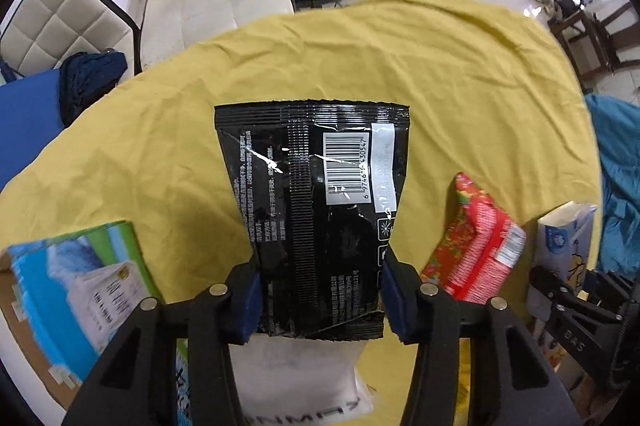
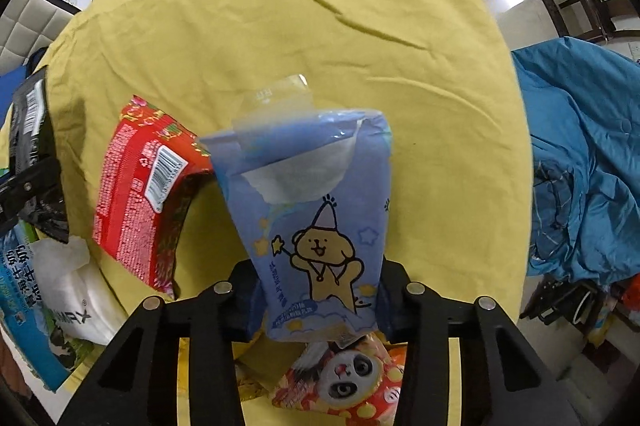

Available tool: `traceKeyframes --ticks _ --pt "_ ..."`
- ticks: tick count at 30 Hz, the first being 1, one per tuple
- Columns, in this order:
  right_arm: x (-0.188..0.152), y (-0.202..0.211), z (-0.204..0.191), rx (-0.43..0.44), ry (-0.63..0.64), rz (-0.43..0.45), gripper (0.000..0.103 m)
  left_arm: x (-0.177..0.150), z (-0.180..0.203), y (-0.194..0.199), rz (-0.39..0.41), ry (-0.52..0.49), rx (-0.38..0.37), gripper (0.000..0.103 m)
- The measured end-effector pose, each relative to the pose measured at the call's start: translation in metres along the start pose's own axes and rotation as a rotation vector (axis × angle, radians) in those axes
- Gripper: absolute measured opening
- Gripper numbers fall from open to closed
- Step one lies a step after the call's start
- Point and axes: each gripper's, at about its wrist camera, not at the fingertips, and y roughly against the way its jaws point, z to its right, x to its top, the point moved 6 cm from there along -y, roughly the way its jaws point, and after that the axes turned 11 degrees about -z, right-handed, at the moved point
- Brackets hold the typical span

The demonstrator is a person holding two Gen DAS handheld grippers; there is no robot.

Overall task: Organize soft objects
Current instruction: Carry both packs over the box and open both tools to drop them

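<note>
Left wrist view: left gripper fingers clamped on black sachet, centre, above yellow-covered table.
Risk: glossy film slides out.
Right wrist view: right gripper fingers clamped on blue tissue pack; red packet at 9 o'clock.
Risk: soft pack buckles, drops.

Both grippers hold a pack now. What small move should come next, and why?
Probably lift both straight up. The left gripper pinches the black pouch and the right gripper pinches the blue tissue pack, both over the yellow cloth.
</note>
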Motion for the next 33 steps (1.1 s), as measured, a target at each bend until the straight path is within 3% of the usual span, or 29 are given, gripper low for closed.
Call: traceKeyframes --ticks 8,14,18,25,33 --pt "-0.028 0.043 -0.002 0.049 0.027 0.087 0.044 -0.039 -0.003 0.064 0.104 0.031 -0.064 0.046" --pt "-0.067 0.106 -0.044 0.093 0.132 0.16 0.044 -0.072 -0.031 0.113 0.194 0.066 -0.124 0.046" --pt "-0.105 0.144 -0.103 0.131 0.219 0.198 0.044 -0.102 -0.054 0.138 0.239 0.091 -0.149 0.046" --pt "-0.162 0.173 -0.223 0.194 0.354 0.204 0.044 -0.147 -0.138 0.155 0.268 0.158 -0.154 0.047" --pt "-0.162 0.156 -0.345 0.2 0.421 0.16 0.044 -0.178 -0.249 0.139 0.223 0.246 -0.191 0.047"
